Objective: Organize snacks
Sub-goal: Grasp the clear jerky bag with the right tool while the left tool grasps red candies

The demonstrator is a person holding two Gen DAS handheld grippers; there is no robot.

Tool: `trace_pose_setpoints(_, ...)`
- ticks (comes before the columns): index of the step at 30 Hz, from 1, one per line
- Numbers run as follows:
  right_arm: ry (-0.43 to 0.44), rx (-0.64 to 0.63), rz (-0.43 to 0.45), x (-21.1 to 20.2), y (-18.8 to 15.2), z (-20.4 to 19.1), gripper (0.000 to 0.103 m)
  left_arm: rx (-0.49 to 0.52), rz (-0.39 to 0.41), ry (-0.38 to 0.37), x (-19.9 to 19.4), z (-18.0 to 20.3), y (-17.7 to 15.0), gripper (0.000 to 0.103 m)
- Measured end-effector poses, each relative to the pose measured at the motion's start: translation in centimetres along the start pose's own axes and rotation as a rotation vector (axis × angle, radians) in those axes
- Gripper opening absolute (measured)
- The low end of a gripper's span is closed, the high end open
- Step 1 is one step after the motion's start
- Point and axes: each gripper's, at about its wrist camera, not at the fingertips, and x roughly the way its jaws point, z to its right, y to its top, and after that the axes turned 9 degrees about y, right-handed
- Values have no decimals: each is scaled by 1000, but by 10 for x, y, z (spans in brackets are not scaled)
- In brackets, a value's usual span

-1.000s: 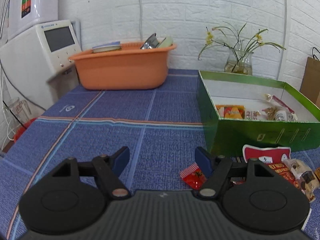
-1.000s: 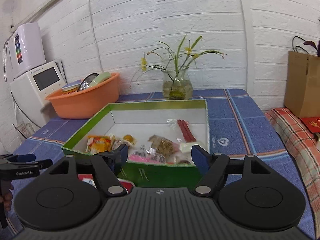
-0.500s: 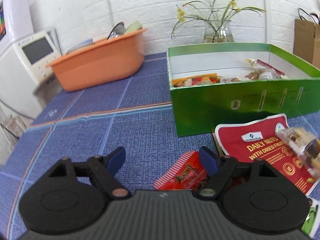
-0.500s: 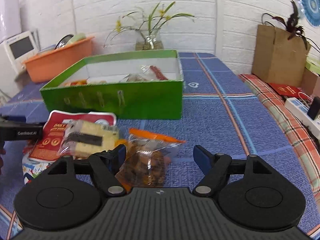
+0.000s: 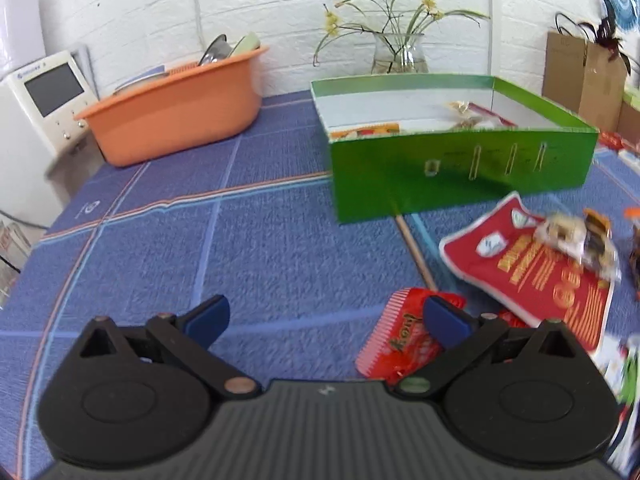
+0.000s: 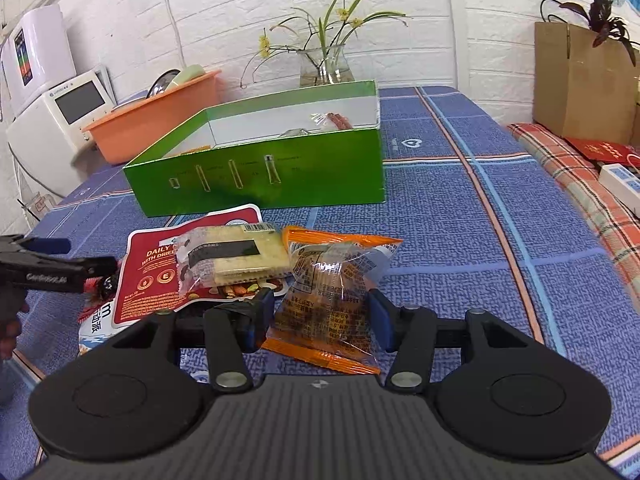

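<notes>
The right gripper (image 6: 318, 320) straddles the orange snack bag (image 6: 332, 292) lying on the blue-clothed bench (image 6: 460, 240), near of the green box (image 6: 260, 176). Its jaws have just been closing, with the bag between them, but the pads do not yet seem to press the wrapper, so the gripper is still released. To do this well, it should close across the bag's puffy middle, not the crimped ends, and firmly enough that the slick film does not slide out, then lift clear of the cracker pack (image 6: 236, 256) touching the bag's left edge before carrying it over the box wall.

The left gripper (image 5: 326, 322) is released too; its jaws have just been opening, nothing between them. The small red packet (image 5: 404, 340) lies under its right finger, so it should shift right to centre on the packet. The red nut pouch (image 5: 532, 276) lies right of it, still outside the box.
</notes>
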Motion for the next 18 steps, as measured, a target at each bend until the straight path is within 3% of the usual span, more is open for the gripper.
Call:
trace_pose_setpoints(4, 7, 8, -3, -4, -4, 2, 87, 102, 43, 22, -17, -7, -22, 102)
trace_pose_setpoints(9, 17, 21, -2, -8, -8, 2, 87, 82, -40, 89, -33, -39, -32, 102)
trace_pose_setpoints(10, 24, 26, 2, -10, -8, 2, 87, 56, -16, 96, -39, -43, -32, 102)
trace_pose_setpoints(12, 36, 31, 16, -12, -8, 1, 87, 52, 97, 5, -53, -45, -31, 102)
trace_pose_setpoints(15, 55, 45, 39, -18, -6, 0, 87, 182, 259, -274, -62, -33, -33, 103)
trace_pose_setpoints(16, 62, 50, 42, -21, -7, -1, 87, 243, 262, -316, -59, -25, -33, 103)
trace_pose_setpoints(18, 69, 60, 54, -28, -9, -1, 87, 284, 203, -297, -52, -11, -30, 103)
